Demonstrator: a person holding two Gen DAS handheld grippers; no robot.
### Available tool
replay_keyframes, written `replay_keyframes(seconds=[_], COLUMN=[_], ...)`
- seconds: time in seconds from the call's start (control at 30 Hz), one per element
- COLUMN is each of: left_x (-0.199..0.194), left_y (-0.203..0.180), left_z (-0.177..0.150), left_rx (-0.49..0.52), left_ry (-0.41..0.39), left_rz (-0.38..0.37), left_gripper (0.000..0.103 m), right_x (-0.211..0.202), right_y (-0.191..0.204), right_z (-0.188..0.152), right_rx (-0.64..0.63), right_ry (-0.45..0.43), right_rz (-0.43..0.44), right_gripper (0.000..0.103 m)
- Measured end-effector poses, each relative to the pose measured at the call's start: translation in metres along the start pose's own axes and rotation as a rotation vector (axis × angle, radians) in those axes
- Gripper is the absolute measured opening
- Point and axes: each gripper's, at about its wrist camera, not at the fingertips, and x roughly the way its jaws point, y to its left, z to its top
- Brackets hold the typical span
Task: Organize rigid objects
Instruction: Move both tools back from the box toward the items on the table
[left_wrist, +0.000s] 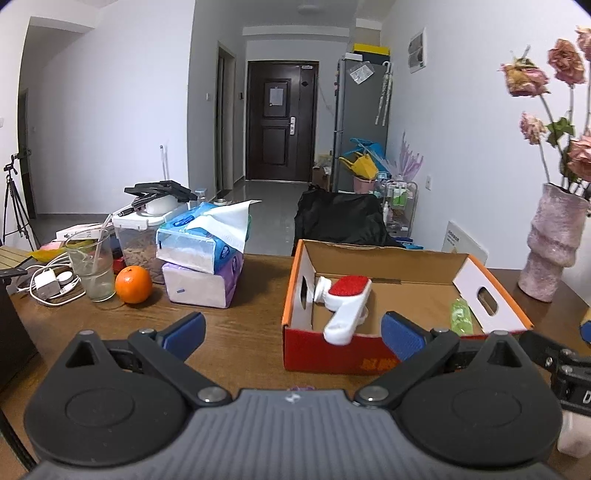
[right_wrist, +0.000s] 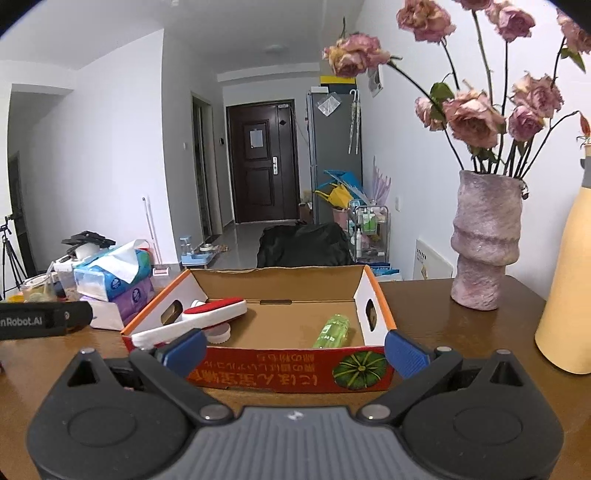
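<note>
An open cardboard box (left_wrist: 402, 258) with red and orange outer walls stands on the brown wooden tabletop (left_wrist: 240, 332); all places here are given relative to this box. Inside it, against its left wall, a white lint brush (left_wrist: 347, 306) with a red pad lies tilted, and its handle end rises over the front wall. A small white cap-like piece (right_wrist: 218, 334) lies under the brush. A green plastic bottle (right_wrist: 331, 330) lies flat on the box floor near the right wall.

The left hand-held gripper (left_wrist: 293, 332) is in front of the box at its left front corner, released, with nothing between its blue pads. The brush handle is just beyond it. The right hand-held gripper (right_wrist: 295, 350) is in front of the front wall, also spread wide and empty, and the green bottle lies just beyond it.

Left of the box stand stacked tissue packs (left_wrist: 203, 251) and an orange (left_wrist: 133, 284). Right of the box stands a pink vase (right_wrist: 484, 240) with dried roses.
</note>
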Motion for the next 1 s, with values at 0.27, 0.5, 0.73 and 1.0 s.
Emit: replay_keyframes(seconds=[0.27, 0.5, 0.73, 1.0], left_x=[-0.033, -0.06, -0.085, -0.093], left_y=[0.002, 0.002, 0.001, -0.004], left_z=[-0.013, -0.028, -0.049, -0.069], left_rx=[-0.003, 0.005, 0.033, 0.034], left_ry=[0.001, 0.009, 0.022, 0.066], left_rz=[-0.024, -0.032, -0.049, -0.096], left_gripper=[0.103, 0.103, 0.103, 0.103], right_x=[-0.032, -0.063, -0.091, -0.113], right_y=[-0.001, -0.003, -0.016, -0.034], right_z=[-0.012, -0.028, -0.046, -0.068], right_rx=[-0.024, -0.053, -0.032, -0.033], right_ry=[-0.002, 0.004, 0.017, 0.04], right_rz=[0.005, 0.008, -0.011, -0.027], right_gripper=[0.103, 0.103, 0.103, 0.103])
